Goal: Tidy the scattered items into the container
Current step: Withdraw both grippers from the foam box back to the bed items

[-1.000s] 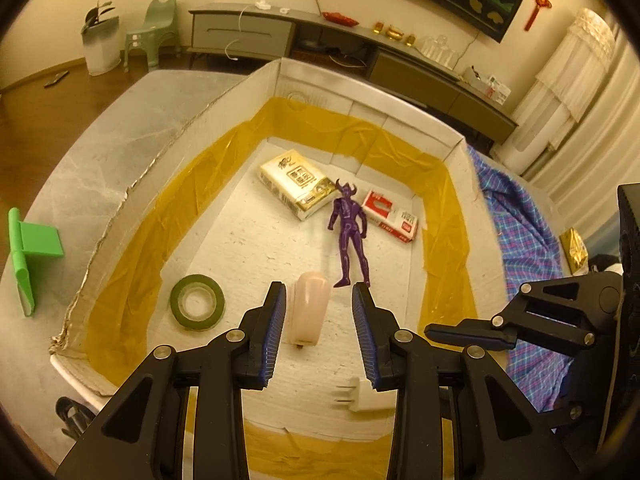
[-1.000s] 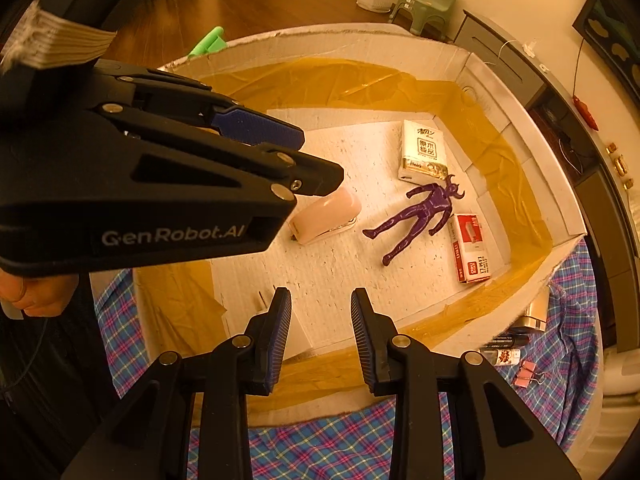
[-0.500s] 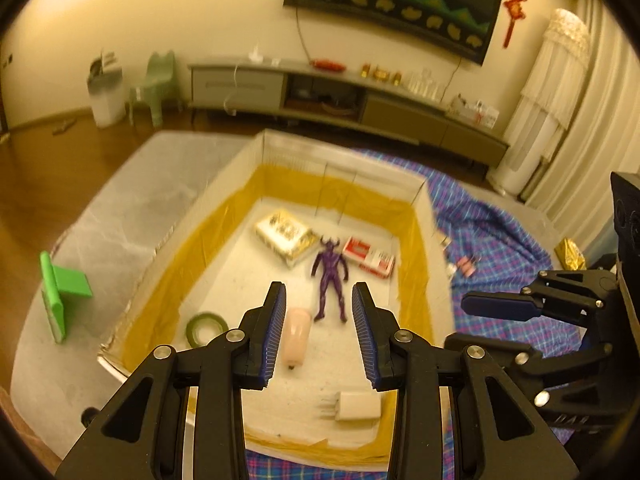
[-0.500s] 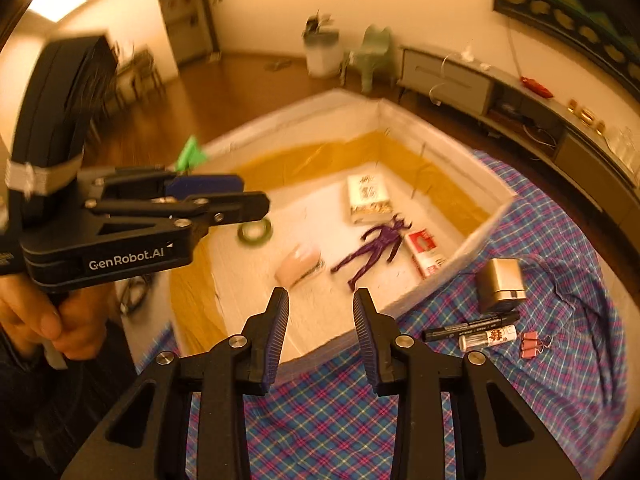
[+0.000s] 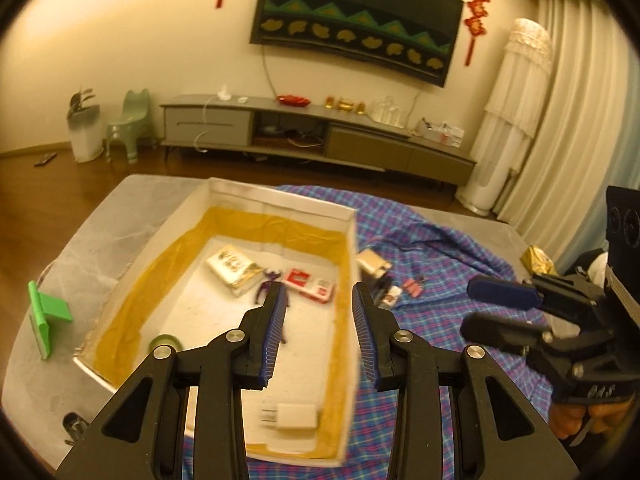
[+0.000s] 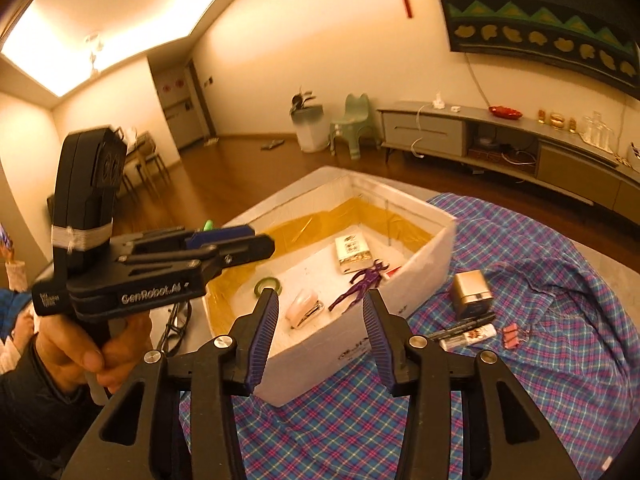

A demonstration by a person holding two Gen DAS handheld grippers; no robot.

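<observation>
The white foam box (image 5: 280, 200) (image 6: 400, 280), lined with yellow tape, holds a purple figure (image 6: 362, 284), a pink stapler (image 6: 304, 308), a tissue pack (image 5: 234, 266), a red-white packet (image 5: 310, 284), a green tape roll (image 6: 268, 285) and a white charger (image 5: 294, 416). On the plaid cloth beside it lie a gold cube (image 6: 472, 294), black markers (image 6: 460, 326), a lip-balm tube (image 6: 472, 336) and pink binder clips (image 6: 514, 334). My left gripper (image 5: 318, 332) (image 6: 240, 242) is open and empty above the box. My right gripper (image 6: 320, 336) (image 5: 492, 310) is open and empty, high above the box's near corner.
A green phone stand (image 5: 44, 316) stands on the grey table left of the box. A gold foil pack (image 5: 538, 262) lies at the cloth's far right. The plaid cloth (image 6: 540, 380) is wrinkled. A TV cabinet (image 5: 320, 136) is behind the table.
Both grippers have risen and pulled back from the box, so it looks smaller and the cloth items have come into view. Both stay open and empty.
</observation>
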